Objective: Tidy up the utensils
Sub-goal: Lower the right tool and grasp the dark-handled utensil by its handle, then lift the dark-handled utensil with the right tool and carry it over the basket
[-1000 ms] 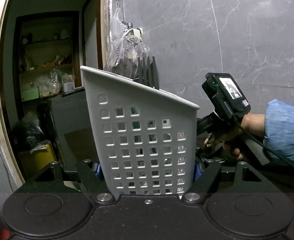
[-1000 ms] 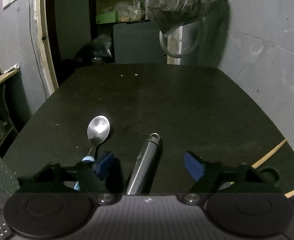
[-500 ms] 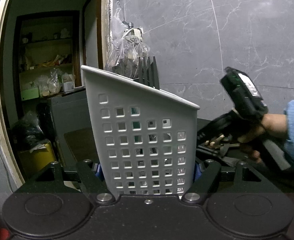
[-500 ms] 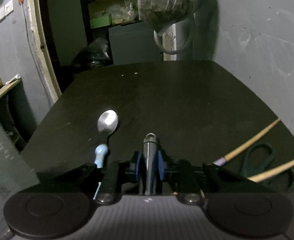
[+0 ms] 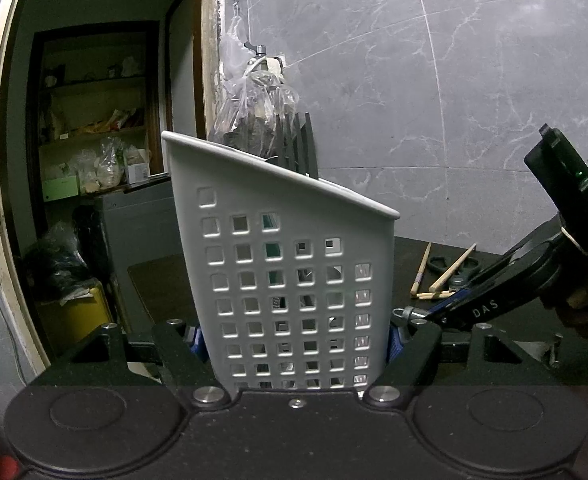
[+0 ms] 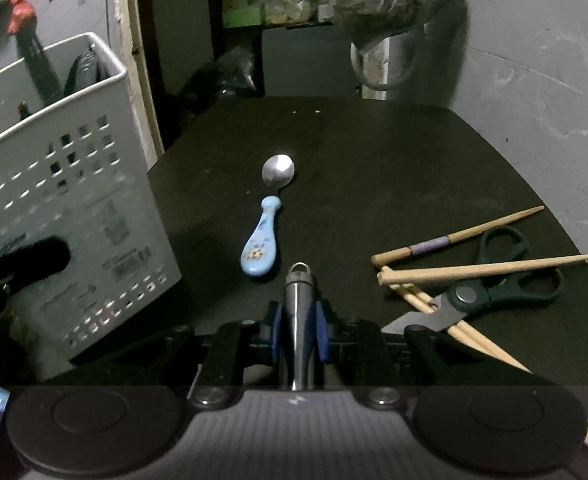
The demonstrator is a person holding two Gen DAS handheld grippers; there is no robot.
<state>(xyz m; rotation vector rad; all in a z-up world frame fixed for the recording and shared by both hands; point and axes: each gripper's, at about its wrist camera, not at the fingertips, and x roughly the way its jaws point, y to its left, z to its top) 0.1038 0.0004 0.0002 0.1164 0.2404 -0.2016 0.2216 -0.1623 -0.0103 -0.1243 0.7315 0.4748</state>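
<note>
Looking along our left gripper (image 5: 296, 338), we saw its jaws clamped on the white perforated caddy (image 5: 285, 280), standing upright on the dark table (image 5: 426, 256); along our right gripper (image 6: 298, 330), jaws were closed tight on a metal handle (image 6: 298, 312), with spoon (image 6: 267, 220), chopsticks (image 6: 482, 268) and scissors (image 6: 502, 280) lying ahead

The utensil caddy (image 5: 294, 280) was white, patterned with square holes. The spoon (image 6: 267, 224) had a pale blue handle with a small print, the scissors (image 6: 498, 276) were dark green, the chopsticks (image 6: 482, 268) tan, the table (image 6: 374, 152) black.
</note>
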